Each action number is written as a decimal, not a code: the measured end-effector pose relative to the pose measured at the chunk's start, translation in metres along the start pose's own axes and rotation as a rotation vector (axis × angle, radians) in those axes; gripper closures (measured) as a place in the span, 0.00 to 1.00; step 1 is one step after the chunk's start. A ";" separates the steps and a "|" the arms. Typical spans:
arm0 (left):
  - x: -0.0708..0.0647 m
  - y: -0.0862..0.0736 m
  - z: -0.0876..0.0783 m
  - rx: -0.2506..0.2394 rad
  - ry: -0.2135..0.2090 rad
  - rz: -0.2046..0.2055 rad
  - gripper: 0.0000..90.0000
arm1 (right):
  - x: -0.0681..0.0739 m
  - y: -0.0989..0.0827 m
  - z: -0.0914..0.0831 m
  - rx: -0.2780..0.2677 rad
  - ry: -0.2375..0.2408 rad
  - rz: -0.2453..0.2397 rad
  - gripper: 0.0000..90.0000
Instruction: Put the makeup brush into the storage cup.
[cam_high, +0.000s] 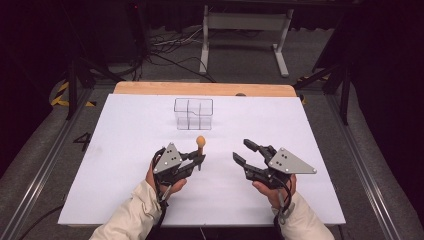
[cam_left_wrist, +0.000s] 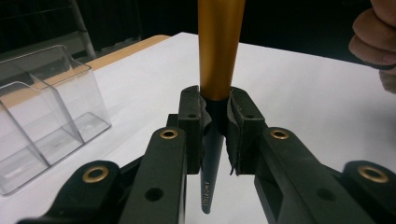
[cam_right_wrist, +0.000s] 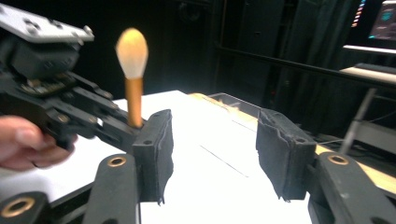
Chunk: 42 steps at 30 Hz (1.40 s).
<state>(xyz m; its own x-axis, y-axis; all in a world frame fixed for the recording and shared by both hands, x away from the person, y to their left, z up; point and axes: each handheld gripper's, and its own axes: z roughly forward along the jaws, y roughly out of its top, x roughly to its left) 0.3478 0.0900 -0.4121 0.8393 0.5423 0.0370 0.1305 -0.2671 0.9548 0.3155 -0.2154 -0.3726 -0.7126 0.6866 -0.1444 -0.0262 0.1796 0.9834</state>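
A makeup brush (cam_high: 200, 145) with a golden ferrule, a pale bristle head and a dark tapered handle stands upright in my left gripper (cam_high: 200, 161), which is shut on it. In the left gripper view the pads clamp the brush (cam_left_wrist: 218, 56) where gold meets the dark handle, and the handle tip points down. My right gripper (cam_high: 245, 150) hovers open to the right, nothing between its pads (cam_right_wrist: 285, 158). The right gripper view shows the brush (cam_right_wrist: 132, 70) and the left gripper (cam_right_wrist: 135, 128) to its left. A clear plastic organizer (cam_high: 193, 113) with several compartments stands beyond both grippers.
A white board (cam_high: 125, 150) covers the wooden table (cam_high: 150, 88). The clear organizer (cam_left_wrist: 42, 112) is at the left of the left gripper view. Dark floor with cables and a white stand's legs (cam_high: 245, 35) lies behind the table.
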 end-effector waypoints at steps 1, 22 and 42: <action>0.001 0.000 -0.001 0.002 0.002 -0.001 0.86 | 0.000 -0.001 -0.001 0.012 -0.024 -0.029 0.50; 0.017 -0.003 -0.011 0.009 0.060 0.018 0.86 | -0.017 -0.017 -0.021 0.100 -0.144 -0.132 0.25; 0.026 -0.001 -0.021 -0.011 0.099 0.012 0.86 | -0.031 -0.043 -0.041 0.191 -0.191 -0.156 0.11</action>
<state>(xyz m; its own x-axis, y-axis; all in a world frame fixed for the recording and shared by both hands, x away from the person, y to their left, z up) 0.3582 0.1211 -0.4056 0.7846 0.6152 0.0770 0.1142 -0.2655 0.9573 0.3098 -0.2729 -0.4060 -0.5648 0.7574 -0.3275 0.0209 0.4099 0.9119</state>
